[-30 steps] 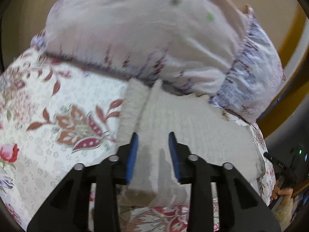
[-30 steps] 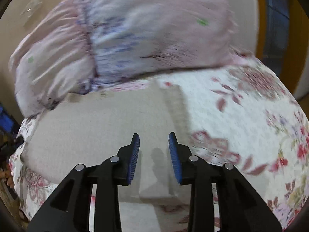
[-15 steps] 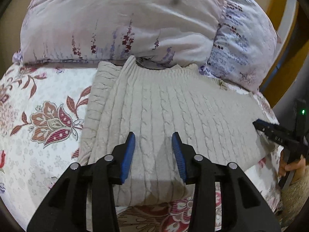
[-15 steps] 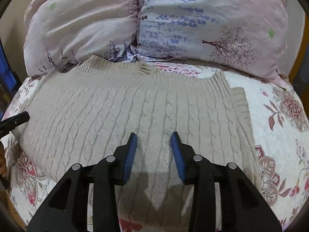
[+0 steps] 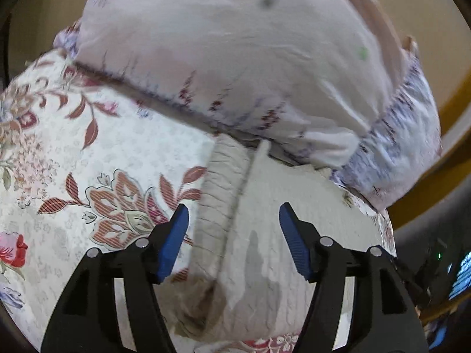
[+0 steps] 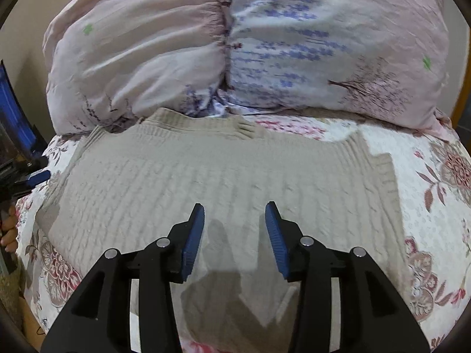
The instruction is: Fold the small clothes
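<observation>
A beige cable-knit sweater (image 6: 212, 182) lies flat on the floral bedspread (image 6: 435, 206), its neckline toward the pillows. My right gripper (image 6: 234, 235) is open and empty, hovering over the sweater's lower middle. In the left wrist view the sweater (image 5: 279, 235) shows its left edge, with a ribbed sleeve or side strip (image 5: 220, 194) lying along it. My left gripper (image 5: 232, 238) is open wide and empty, its jaws straddling that left edge just above the fabric. The left gripper's tip also shows in the right wrist view (image 6: 38, 176) at the sweater's left side.
Two large floral pillows (image 6: 235, 47) rest against the wall just behind the sweater. The bedspread (image 5: 73, 161) extends to the left of the sweater. A hand (image 6: 7, 229) and the bed's edge are at far left in the right wrist view.
My left gripper has swung left toward the sweater's left edge and its jaws have opened wider. My right gripper has opened slightly and stays over the sweater's lower middle.
</observation>
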